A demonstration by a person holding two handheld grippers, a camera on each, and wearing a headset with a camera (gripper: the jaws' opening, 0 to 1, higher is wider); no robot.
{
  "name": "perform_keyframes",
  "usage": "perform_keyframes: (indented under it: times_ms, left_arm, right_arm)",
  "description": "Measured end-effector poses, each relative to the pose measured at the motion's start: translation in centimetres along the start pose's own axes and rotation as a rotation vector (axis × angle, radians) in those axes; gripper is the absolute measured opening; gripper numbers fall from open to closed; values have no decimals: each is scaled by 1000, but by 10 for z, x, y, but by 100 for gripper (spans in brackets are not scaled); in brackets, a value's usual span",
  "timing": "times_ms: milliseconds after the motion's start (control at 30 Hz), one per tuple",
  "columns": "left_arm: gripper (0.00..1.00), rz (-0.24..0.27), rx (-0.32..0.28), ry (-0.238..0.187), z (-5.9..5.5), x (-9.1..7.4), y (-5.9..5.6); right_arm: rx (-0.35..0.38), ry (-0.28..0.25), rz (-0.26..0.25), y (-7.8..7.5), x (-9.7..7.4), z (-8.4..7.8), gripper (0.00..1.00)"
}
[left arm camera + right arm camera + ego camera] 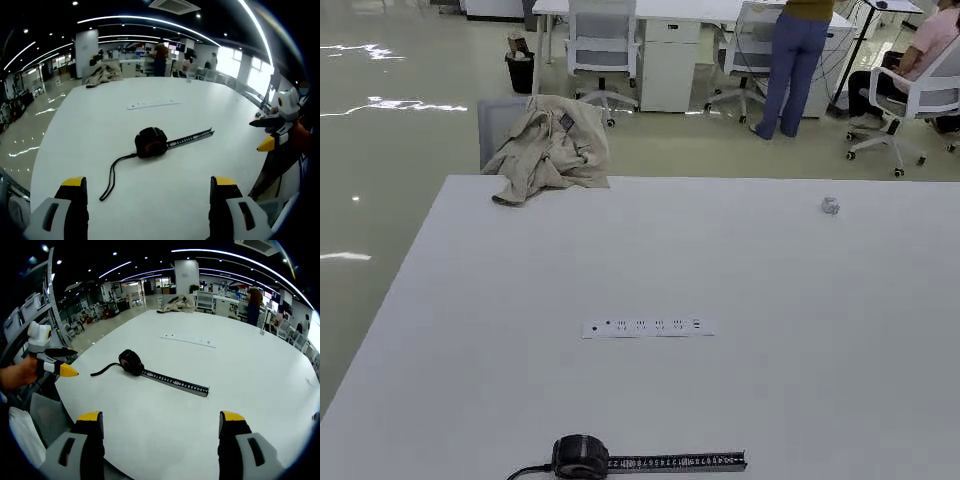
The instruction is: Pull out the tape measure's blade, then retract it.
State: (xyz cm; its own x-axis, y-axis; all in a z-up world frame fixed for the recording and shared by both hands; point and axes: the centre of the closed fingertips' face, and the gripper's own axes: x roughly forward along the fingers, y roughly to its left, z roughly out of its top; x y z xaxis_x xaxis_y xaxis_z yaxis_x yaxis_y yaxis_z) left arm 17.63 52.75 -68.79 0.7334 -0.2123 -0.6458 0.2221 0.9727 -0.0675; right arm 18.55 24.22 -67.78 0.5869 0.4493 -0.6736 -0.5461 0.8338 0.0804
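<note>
Tape measure [582,456] at 6 o'clock on the tabletop [770,300], blade [675,462] out toward 3. Power strip [648,327] at its 12, jacket [550,148] at 11. Left tool [148,181], right tool [162,416]: jaws wide apart, holding nothing.

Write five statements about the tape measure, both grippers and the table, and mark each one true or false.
1. The tape measure has its blade extended on the table. True.
2. The left gripper is shut on the tape measure. False: its jaws stand open, short of it.
3. The right gripper is open and holds nothing. True.
4. The power strip lies on the blade. False: it lies apart, farther across the table.
5. A jacket is draped over a chair at the table's far edge. True.
</note>
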Motion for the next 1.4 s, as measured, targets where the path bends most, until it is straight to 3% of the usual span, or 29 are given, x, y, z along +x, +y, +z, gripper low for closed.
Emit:
perform_keyframes:
  times_ms: [433,667,967,1400]
  left_arm:
    - [100,36,5,35,-2,-13,-4]
    - [100,40,-2,37,-3,-22,-12]
    - [100,77,-8,28,-3,-28,-10]
    - [100,83,-15,30,-5,-20,-17]
  right_arm:
    - [3,12,-10,7,-14,-1,98]
    - [15,10,-12,12,-19,-3,98]
    - [19,12,-19,11,-23,-3,97]
    - [24,26,-17,11,-15,-11,95]
